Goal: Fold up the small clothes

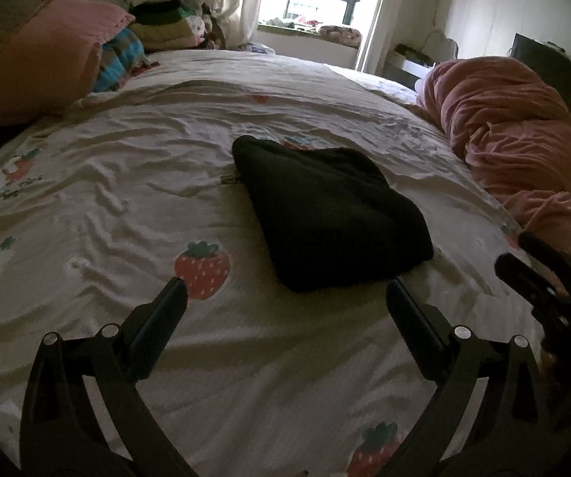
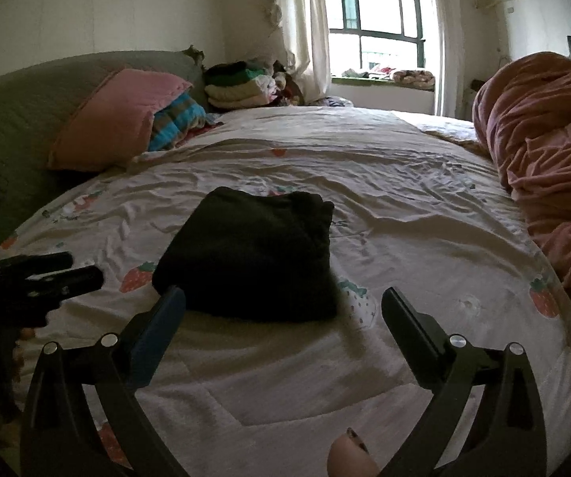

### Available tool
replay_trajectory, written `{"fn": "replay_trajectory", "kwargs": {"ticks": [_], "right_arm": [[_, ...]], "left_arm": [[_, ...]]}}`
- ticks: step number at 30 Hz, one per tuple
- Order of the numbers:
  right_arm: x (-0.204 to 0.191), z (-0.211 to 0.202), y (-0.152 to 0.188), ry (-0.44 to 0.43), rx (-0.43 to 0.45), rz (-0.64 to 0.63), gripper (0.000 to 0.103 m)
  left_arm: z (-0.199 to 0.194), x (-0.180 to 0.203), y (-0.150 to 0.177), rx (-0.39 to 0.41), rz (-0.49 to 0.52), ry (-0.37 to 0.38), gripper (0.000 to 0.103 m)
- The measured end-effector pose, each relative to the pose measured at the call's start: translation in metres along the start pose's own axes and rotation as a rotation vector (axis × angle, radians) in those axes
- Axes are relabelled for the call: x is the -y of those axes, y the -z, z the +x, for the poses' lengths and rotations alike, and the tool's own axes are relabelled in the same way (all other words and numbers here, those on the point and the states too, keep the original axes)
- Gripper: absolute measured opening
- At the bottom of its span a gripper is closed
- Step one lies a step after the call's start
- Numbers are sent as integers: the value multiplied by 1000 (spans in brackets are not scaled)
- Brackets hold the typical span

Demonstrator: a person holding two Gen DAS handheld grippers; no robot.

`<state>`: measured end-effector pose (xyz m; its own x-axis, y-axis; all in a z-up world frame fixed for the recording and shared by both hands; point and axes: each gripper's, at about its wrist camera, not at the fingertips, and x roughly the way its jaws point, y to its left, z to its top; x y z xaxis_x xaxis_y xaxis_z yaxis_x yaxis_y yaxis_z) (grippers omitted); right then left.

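Note:
A folded black garment (image 1: 325, 210) lies on the white strawberry-print bedspread (image 1: 126, 206); it also shows in the right wrist view (image 2: 253, 254). My left gripper (image 1: 285, 294) is open and empty, just short of the garment's near edge. My right gripper (image 2: 283, 302) is open and empty, its fingers either side of the garment's near edge, not touching it. The right gripper shows at the right edge of the left wrist view (image 1: 524, 262). The left gripper shows at the left edge of the right wrist view (image 2: 82, 268).
A pink crumpled duvet (image 1: 516, 147) lies along the right side of the bed. A pink pillow (image 1: 39, 67) and a striped blanket (image 1: 122, 59) lie at the left. A pile of folded clothes (image 2: 241, 83) sits by the window at the back.

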<state>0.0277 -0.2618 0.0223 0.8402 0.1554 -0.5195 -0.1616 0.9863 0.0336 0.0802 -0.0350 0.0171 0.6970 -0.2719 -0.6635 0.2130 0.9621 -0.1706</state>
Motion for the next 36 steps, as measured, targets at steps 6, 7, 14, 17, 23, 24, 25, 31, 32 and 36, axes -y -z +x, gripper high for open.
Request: {"fn": "replay_trajectory", "kwargs": {"ticks": [6,7,14,17,23,24,25,31,32,36], "right_arm": [[-10,-2,11,28,7,26,98],[-12,-2,13,34,7,25,98],[-27,-7,28,70,-3,-26,98],[-29,-6,39,85,-28,-8,98],[-33,2,56,109,-85,25,98],[-34,3,57,116,-95,20,98],[-35,4,58,122,-96,18,98],[-35,4,58,117,-110,15,98],[-36,4,58,118,-110,12,98],[-34,2,57,124,-107,21,98]], "left_arm": [[-18,-6,16,23,5,-8,94],[-20,-6,19,27,6,-12,94],[-25,-18,34,30,-13,-23,94],[-24,-22,39,27,-15,-29,94],[-20,-27,45,18,-23,-47,94],[-20,-27,45,15,-25,-49,94],[-19,-28,46,12,-29,-52,94],[-19,-27,46,7,-20,-61,94],[-19,-27,46,7,-17,-63,94],[-19,-26,46,7,-10,-69,94]]}}
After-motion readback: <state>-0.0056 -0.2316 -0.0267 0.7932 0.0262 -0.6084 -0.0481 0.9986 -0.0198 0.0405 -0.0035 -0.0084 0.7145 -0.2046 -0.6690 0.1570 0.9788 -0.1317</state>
